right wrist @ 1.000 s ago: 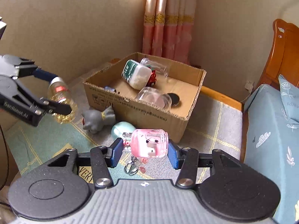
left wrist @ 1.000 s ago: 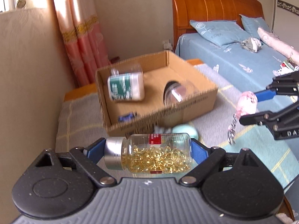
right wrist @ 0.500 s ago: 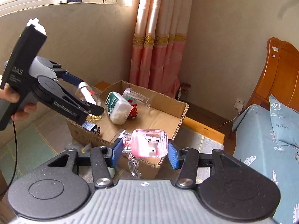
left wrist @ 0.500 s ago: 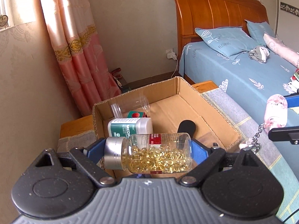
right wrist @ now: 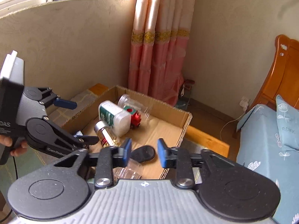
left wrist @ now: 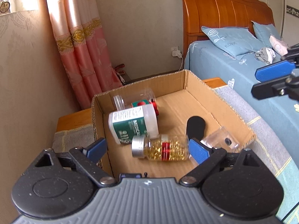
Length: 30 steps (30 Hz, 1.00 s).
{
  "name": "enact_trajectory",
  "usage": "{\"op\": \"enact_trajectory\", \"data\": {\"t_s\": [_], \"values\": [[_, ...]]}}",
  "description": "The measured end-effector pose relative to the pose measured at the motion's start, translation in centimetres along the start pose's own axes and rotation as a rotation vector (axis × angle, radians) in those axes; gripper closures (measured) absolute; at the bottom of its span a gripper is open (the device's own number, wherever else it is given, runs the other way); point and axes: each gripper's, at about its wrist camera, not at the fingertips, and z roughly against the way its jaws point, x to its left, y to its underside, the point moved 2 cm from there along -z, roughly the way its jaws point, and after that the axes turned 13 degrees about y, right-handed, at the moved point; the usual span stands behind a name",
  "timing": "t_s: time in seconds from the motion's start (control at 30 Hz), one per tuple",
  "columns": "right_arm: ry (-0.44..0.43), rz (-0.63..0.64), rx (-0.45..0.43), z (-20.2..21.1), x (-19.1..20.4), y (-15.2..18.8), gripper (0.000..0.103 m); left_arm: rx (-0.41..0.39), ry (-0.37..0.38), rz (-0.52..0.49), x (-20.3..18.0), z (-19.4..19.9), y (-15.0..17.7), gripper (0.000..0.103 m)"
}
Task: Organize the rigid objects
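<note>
Now both grippers hang over the open cardboard box (left wrist: 196, 85), neither gripping anything.
Left gripper (left wrist: 147, 147) has just been opening: its jaws straddle, unpressed, the capsule bottle (left wrist: 164, 149), lying sideways inside the box beside a green-labelled white bottle (left wrist: 132, 125); right gripper (right wrist: 143, 149) shows a narrow, empty gap.

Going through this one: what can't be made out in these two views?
- Capsule bottle: blurred in the left wrist view, so whether it rests on the cardboard box floor is unclear; left tongs partly cover it in the right wrist view.
- Red toy: mostly behind the green-and-white bottle.
- Clear container: right wrist view, hidden by the right tongs.
- Blue item: left wrist view, cut off by the tongs' body.
</note>
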Motion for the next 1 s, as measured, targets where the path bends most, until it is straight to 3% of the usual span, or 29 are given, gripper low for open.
{"op": "enact_trajectory", "data": {"t_s": [0.03,0.1,0.27,0.43,0.57,0.73,1.0], "values": [[0.004,-0.004,0.005,-0.2,0.0,0.6,0.047,0.001,-0.003,-0.003,-0.1,0.3,0.4,0.009],[0.008,-0.005,0.033,-0.5,0.1,2.3,0.037,-0.004,0.0,-0.007,-0.2,1.1,1.2,0.009],[0.045,-0.033,0.165,-0.3,-0.1,8.4,0.037,-0.01,0.017,-0.027,-1.1,2.9,2.9,0.009],[0.046,-0.191,0.264,1.7,0.7,14.6,0.035,-0.041,0.036,-0.005,-2.1,4.6,4.6,0.008],[0.107,-0.338,0.334,1.6,2.5,18.1,0.034,-0.054,0.028,0.014,-2.9,5.3,6.0,0.008],[0.14,-0.474,0.317,0.5,3.7,19.0,0.035,-0.048,0.027,0.048,-3.4,5.9,7.6,0.008],[0.165,-0.451,0.291,-1.2,4.8,17.9,0.036,-0.032,0.013,0.081,-3.0,6.1,9.1,0.008]]}}
